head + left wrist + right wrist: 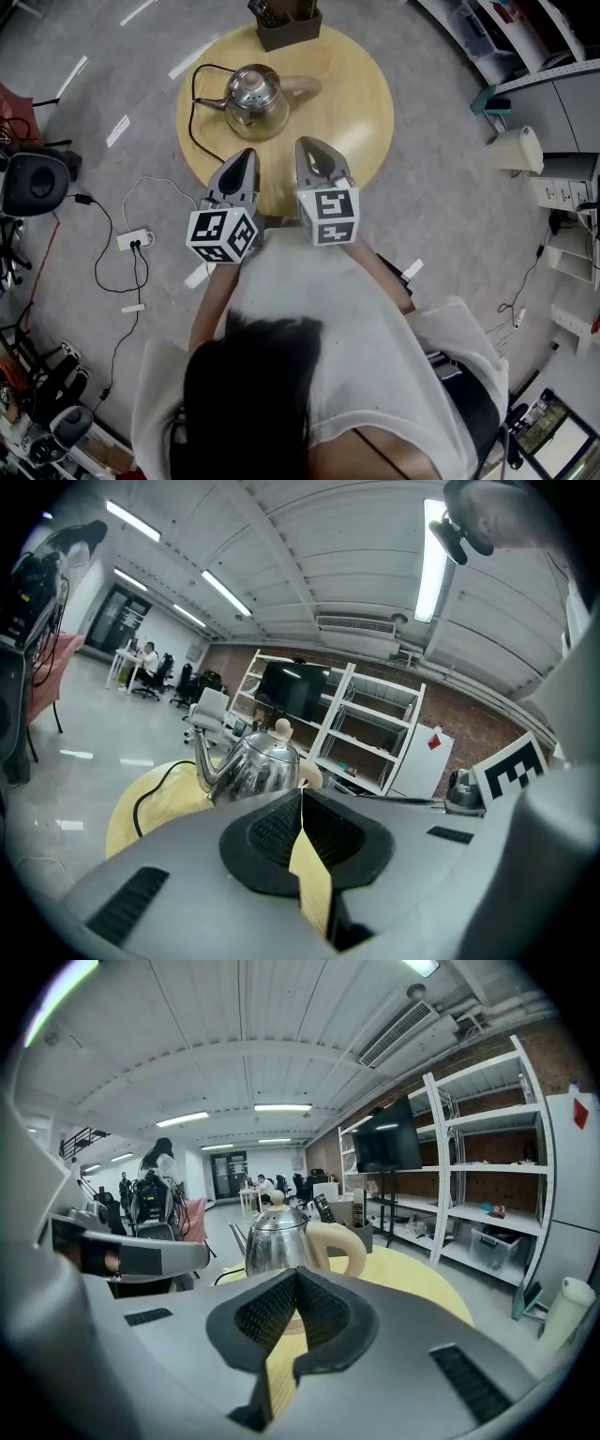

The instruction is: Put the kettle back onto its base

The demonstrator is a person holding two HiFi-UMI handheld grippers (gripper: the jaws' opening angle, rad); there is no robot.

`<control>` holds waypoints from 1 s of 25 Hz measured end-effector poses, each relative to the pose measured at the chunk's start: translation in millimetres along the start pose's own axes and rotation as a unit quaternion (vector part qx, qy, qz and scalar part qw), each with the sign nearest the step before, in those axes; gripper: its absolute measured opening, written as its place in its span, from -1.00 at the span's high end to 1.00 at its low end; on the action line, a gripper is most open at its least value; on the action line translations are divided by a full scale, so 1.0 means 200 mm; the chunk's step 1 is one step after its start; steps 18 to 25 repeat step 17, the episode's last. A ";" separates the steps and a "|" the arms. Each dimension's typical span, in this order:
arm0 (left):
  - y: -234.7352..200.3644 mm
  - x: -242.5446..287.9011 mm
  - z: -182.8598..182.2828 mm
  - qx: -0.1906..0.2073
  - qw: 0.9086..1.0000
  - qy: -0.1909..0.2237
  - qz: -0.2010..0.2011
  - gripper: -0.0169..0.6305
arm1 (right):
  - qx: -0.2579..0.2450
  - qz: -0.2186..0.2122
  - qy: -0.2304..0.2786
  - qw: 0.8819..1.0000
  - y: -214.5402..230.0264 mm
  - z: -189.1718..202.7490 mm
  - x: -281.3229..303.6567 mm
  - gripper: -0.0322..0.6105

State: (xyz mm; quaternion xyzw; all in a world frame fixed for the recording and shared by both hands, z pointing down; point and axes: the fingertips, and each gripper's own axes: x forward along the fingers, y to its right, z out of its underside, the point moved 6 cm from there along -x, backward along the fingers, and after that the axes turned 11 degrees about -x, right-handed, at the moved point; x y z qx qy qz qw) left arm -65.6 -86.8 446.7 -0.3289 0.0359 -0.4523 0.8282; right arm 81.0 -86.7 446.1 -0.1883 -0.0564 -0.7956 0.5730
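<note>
My left gripper (247,154) and right gripper (308,143) sit side by side over the near edge of the table (361,108). Both have their jaws pressed together with nothing between them. The black ribbed pads (272,1309) meet in a line in both gripper views.

The marker cubes (223,234) are close to my chest. The table is round, pale yellow wood with a smooth top.

The kettle (253,92) is just past the tips, on the left half of the table, upright on a round base (259,126). It has a shiny steel body, a domed lid with a pale knob, and a thin curved spout pointing left. Its fat cream handle (302,86) points right.

A black cord (194,120) loops from the base on the kettle's left side and runs off the table edge. A dark box holder (289,24) with remotes stands at the far edge.

The floor is grey and polished, with a white power strip (134,240) on it to the left. White metal shelving (487,1147) and a dark monitor (387,1147) stand against a brick wall far back.
</note>
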 end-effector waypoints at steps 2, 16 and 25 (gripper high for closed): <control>0.00 0.00 0.00 0.003 1.000 0.002 0.000 0.86 | -0.006 -0.001 -0.003 1.000 -0.01 0.00 0.00 0.82; -0.03 0.02 0.01 0.000 1.000 -0.005 -0.020 0.86 | -0.013 -0.005 -0.016 1.000 -0.01 0.01 0.02 0.82; -0.03 0.02 0.00 0.000 1.000 -0.005 -0.018 0.86 | -0.014 -0.004 -0.016 1.000 -0.01 0.01 0.02 0.82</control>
